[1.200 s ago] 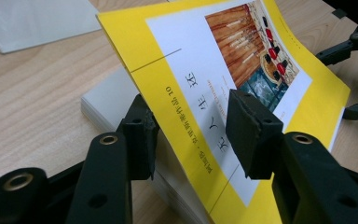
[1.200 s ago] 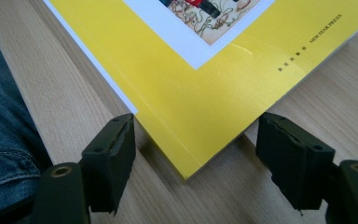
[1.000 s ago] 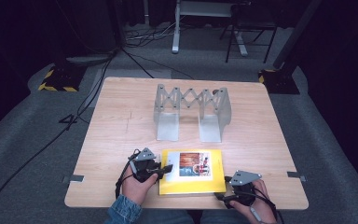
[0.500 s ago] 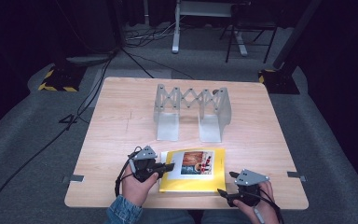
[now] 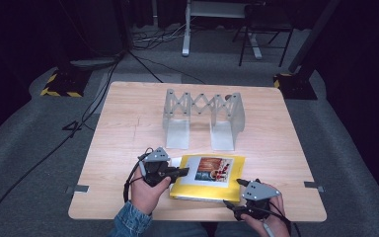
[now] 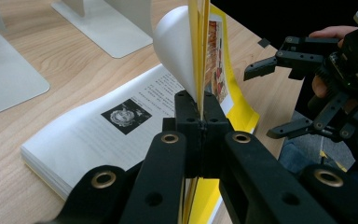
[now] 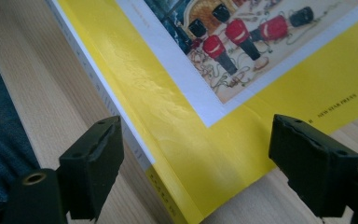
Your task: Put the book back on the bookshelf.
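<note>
Yellow book (image 5: 208, 178) lies near the worktop's (image 5: 128, 123) front edge, long axis running left-right. Left gripper (image 5: 180, 172) fingers clenched on the cover's left edge, lifting it off the pages. Right gripper (image 5: 233, 193), fingers released and just opening, straddles the front right corner, touching nothing.

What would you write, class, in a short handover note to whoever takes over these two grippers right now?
Left gripper: jaws shut on the yellow book's front cover and first pages, lifted off the page block.
Right gripper: jaws open, just widened, empty, at the book's near right corner.
Book: near table edge, in front of the metal rack.
Done: cover gripped and raised.
Left: probably swing it fully open; the right could steady the book.
</note>
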### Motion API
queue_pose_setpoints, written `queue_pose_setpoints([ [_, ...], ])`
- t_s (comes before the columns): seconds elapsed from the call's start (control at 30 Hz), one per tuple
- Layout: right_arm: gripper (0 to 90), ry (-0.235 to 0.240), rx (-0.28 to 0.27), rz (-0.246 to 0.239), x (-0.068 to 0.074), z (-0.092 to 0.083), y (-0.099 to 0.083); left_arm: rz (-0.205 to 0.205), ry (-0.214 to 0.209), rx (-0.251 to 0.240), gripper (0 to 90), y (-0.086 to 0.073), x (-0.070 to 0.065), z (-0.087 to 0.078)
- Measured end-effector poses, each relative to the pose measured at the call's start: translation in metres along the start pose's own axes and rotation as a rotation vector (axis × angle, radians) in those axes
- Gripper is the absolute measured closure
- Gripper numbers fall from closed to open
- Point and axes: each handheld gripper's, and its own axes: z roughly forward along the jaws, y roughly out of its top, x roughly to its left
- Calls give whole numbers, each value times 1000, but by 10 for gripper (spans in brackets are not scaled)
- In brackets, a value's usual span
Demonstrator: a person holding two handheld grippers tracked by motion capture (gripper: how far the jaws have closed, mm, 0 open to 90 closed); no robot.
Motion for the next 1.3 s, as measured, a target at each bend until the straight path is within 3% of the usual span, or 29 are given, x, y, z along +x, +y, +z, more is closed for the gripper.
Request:
queue_pose_setpoints([
  [0.4, 166, -28, -7, -56, 12, 10, 6, 2, -46, 3, 890, 18, -4, 4],
  [0.47, 172, -37, 3, -84, 14, 14, 6, 5, -52, 2, 891, 20, -4, 5],
  [0.7, 184, -126, 24, -172, 19, 24, 8, -4, -60, 6, 890, 23, 0, 8],
  [0.83, 162, -140, 42, -203, 22, 30, 6, -14, -56, 12, 890, 23, 3, 11],
  [1.3, 162, -225, 5, -310, 25, 49, 8, -36, -73, 27, 890, 24, 10, 17],
])
